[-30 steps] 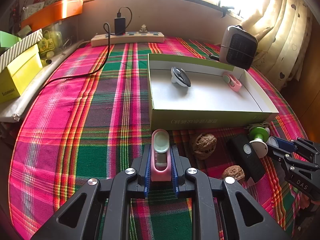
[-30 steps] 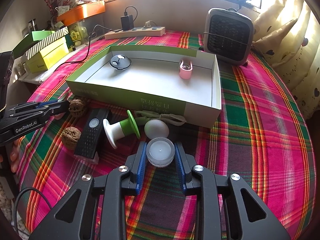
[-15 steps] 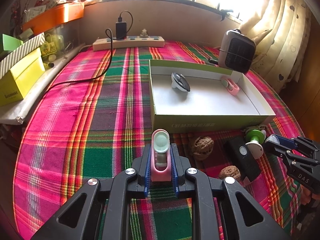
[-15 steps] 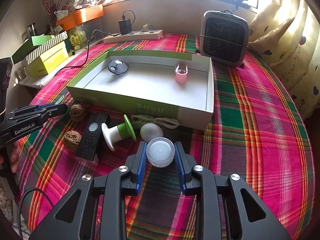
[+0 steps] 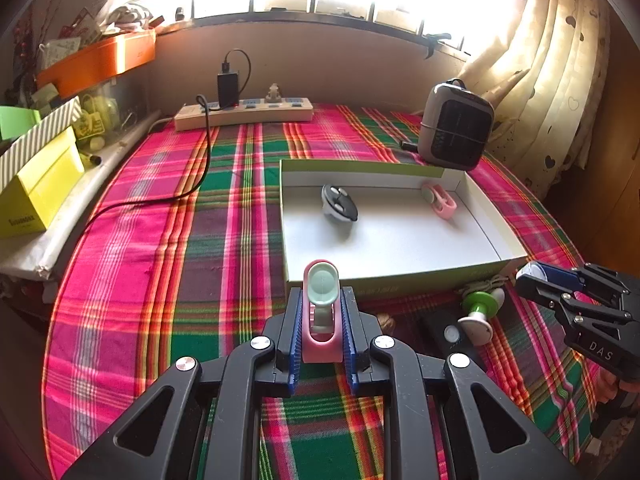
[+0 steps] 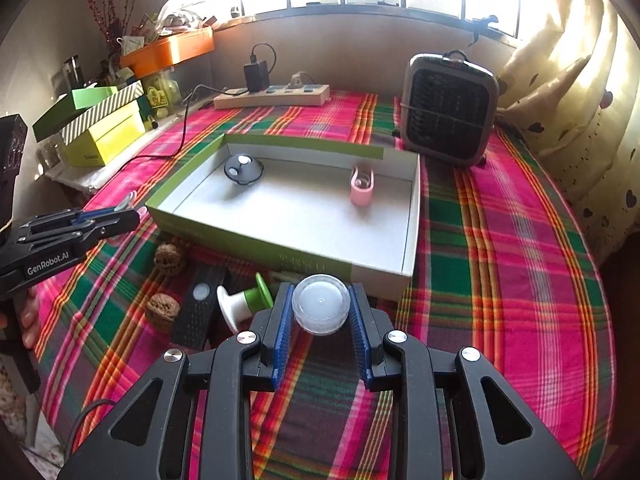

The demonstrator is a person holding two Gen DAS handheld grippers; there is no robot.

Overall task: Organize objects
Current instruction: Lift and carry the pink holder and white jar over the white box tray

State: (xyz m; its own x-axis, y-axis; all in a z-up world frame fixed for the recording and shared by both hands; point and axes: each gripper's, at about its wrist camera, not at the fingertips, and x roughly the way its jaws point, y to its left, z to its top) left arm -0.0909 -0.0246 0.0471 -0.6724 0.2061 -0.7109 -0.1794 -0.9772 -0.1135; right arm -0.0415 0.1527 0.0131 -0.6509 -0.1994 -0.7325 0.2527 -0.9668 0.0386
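Leftmost, the left gripper [image 5: 321,312] is clamped on a pink clip [image 5: 322,336] above the plaid cloth [image 5: 168,264], its long axis running along the fingers, mint-green rounded end pointing toward the open box [image 5: 384,276]. Rightward, the right gripper [image 6: 320,312] pinches a translucent round container [image 6: 320,309], lid up, near the box's front edge.

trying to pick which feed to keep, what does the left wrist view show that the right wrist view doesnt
Only the left wrist view shows the left gripper head on, jaws shut on the pink clip.

Only the right wrist view shows the two walnuts, and the right gripper head on, jaws shut on the clear round lid.

Both show the green-edged box, with the dark round gadget and a second pink clip inside it, plus the green and white spool, black remote, heater and power strip.
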